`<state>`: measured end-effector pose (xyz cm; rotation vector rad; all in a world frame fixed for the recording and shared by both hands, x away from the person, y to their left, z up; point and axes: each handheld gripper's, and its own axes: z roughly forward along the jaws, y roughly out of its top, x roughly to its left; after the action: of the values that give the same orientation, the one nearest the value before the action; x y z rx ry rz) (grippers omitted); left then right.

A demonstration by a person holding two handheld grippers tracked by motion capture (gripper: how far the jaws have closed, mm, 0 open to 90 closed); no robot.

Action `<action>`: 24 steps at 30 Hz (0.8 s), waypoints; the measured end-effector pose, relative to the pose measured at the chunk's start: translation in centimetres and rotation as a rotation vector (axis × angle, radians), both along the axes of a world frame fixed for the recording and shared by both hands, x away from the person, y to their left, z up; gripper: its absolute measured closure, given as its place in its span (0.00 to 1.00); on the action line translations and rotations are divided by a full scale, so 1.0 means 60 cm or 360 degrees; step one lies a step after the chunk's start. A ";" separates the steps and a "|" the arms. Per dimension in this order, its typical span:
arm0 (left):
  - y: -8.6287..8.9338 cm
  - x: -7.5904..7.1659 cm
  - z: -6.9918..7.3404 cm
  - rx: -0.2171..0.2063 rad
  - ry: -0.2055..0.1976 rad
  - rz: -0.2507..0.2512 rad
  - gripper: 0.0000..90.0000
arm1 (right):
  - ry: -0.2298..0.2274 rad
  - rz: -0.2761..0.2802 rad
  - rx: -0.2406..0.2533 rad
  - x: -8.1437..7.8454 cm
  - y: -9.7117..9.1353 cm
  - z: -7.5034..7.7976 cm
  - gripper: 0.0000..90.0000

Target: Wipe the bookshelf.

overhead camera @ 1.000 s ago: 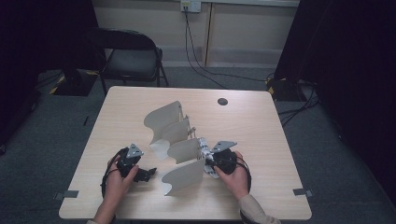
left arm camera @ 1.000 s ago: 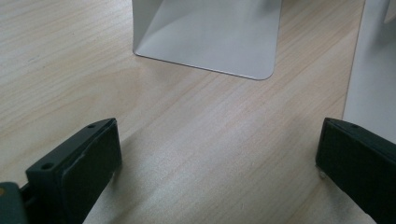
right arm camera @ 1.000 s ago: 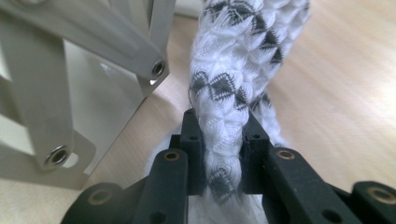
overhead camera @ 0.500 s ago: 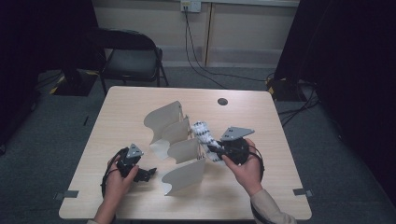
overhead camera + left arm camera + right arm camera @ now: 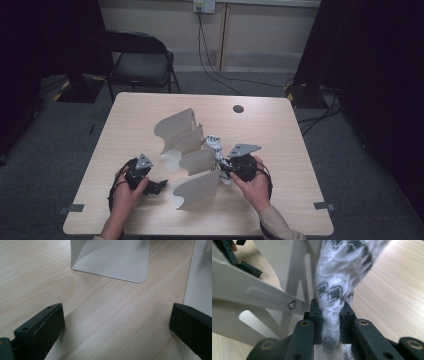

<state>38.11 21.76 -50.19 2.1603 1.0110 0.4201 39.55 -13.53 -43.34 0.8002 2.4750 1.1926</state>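
right gripper point(image 5: 330, 315): fingers clamped on fuzzy sock point(image 5: 337, 277) beside white rack point(image 5: 192, 150) | left gripper point(image 5: 117, 327): fingers wide, empty, on tabletop point(image 5: 280, 130) | sock grabbed, placing left

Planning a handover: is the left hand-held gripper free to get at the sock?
Probably not directly: the beige rack's fins stand between the open left hand-held gripper and the sock.

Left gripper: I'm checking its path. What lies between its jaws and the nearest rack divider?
Bare tabletop, as the left gripper view shows, up to the divider.
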 end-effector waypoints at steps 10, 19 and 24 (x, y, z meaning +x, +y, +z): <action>-0.002 0.000 -0.001 -0.0013 0.0001 0.0010 0.00 | -0.0049 -0.0126 -0.0006 0.014 -0.028 0.036 0.87; -0.002 0.000 -0.001 -0.0013 0.0002 0.0009 0.00 | 0.0063 0.0015 -0.0151 0.010 0.011 -0.028 0.87; -0.002 0.000 -0.001 -0.0012 -0.0001 0.0012 0.00 | 0.0127 0.0054 -0.0191 0.003 0.018 -0.060 0.87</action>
<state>38.10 21.65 -50.24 2.1505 1.0189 0.4198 39.73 -12.44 -46.92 0.7908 2.6060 1.0299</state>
